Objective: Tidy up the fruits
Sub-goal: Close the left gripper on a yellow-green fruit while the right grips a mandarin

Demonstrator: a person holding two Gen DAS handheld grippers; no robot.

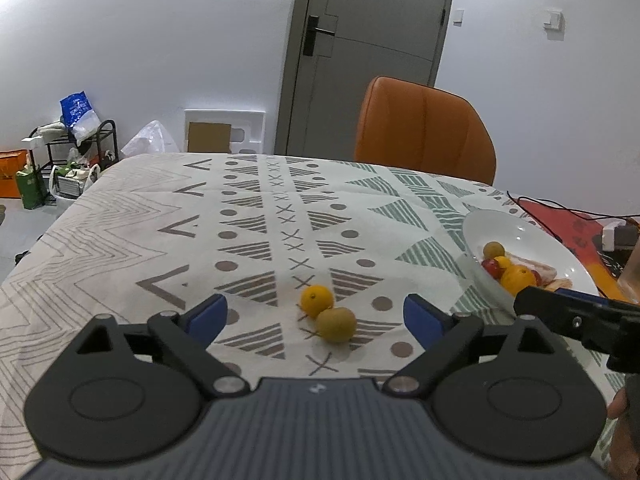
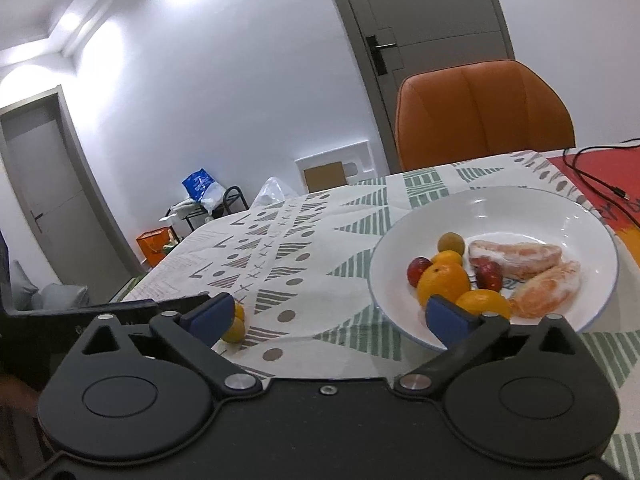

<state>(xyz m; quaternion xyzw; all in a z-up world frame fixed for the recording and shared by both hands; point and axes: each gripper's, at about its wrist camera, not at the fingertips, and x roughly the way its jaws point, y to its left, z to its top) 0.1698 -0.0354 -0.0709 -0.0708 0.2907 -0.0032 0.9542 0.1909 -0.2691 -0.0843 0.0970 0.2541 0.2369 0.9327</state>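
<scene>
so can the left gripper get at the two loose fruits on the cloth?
Probably yes. The left gripper is open, and the orange fruit and green fruit lie ahead between its fingers, with nothing in between.

Patterned tablecloth (image 1: 256,216) over the table, bearing a white plate (image 2: 576,216), a small orange (image 1: 317,299) touching a greenish fruit (image 1: 337,324).

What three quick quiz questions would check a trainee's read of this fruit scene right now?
1. True or false: the left gripper is shut on a fruit.
2. How many loose fruits lie on the tablecloth outside the white plate?
3. Multiple choice: the orange fruit and the greenish fruit are A) touching, B) far apart, C) on the plate.

Key: 1 false, it is open and empty; 2 two; 3 A.
</scene>
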